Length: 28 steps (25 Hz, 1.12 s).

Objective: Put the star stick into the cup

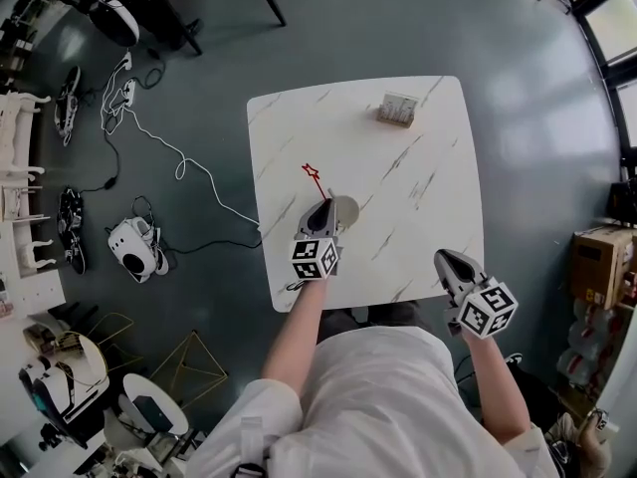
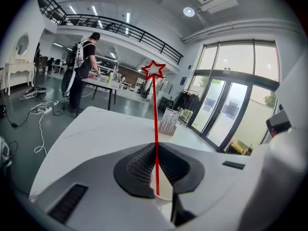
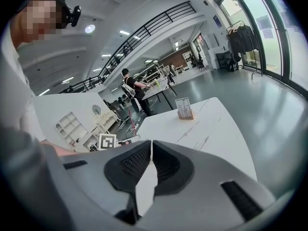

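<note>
1. Your left gripper (image 1: 323,209) is over the middle of the white marbled table (image 1: 428,197). Its jaws are pressed together on the shaft of the star stick (image 1: 317,185).
2. In the left gripper view, the red star stick (image 2: 155,124) rises nearly upright from between the ribbed pads (image 2: 139,165), with its outlined star at the top, well above the jaws.
3. The cup (image 1: 345,210) stands on the table right against the tip of your left gripper. In the left gripper view its pale rim (image 2: 161,197) shows directly under the jaw gap, and the lower end of the stick reaches down to it. You cannot tell from either view whether that end is inside the cup.
4. Your right gripper (image 1: 445,259) is at the near right edge of the table, well apart from the cup and the stick. In the right gripper view its jaws (image 3: 148,144) meet at the tips with nothing between them.
5. A small card holder (image 1: 398,109) stands near the far edge of the table, well apart from both grippers.
</note>
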Motion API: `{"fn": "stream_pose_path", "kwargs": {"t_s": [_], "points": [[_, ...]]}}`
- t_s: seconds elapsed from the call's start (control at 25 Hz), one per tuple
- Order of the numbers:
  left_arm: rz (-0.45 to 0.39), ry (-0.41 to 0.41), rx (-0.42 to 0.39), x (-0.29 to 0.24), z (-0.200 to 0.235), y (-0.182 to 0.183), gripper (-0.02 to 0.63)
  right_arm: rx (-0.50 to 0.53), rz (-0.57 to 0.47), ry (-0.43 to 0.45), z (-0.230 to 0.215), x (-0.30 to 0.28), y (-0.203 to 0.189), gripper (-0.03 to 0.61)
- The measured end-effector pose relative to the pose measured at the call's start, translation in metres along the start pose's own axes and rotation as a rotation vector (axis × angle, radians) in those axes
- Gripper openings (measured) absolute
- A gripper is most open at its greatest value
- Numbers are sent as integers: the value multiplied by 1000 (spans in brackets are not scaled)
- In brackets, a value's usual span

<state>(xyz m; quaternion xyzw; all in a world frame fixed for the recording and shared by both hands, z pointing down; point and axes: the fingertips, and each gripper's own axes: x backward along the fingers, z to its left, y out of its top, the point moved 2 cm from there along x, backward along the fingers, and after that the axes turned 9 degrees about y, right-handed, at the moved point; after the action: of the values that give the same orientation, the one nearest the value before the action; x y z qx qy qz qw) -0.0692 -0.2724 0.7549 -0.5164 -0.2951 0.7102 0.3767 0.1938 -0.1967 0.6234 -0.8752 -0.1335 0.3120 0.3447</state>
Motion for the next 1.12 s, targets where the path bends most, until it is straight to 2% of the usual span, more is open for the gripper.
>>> {"fn": "stream_pose_path", "kwargs": {"t_s": [0.44, 0.68, 1.12], "points": [[38, 52, -35, 0, 12, -18, 26, -23, 18, -3, -2, -7, -4, 29], [65, 51, -60, 4, 11, -25, 26, -20, 11, 11, -1, -11, -3, 29], [96, 31, -60, 1, 9, -32, 29, -17, 14, 12, -1, -15, -5, 29]]}}
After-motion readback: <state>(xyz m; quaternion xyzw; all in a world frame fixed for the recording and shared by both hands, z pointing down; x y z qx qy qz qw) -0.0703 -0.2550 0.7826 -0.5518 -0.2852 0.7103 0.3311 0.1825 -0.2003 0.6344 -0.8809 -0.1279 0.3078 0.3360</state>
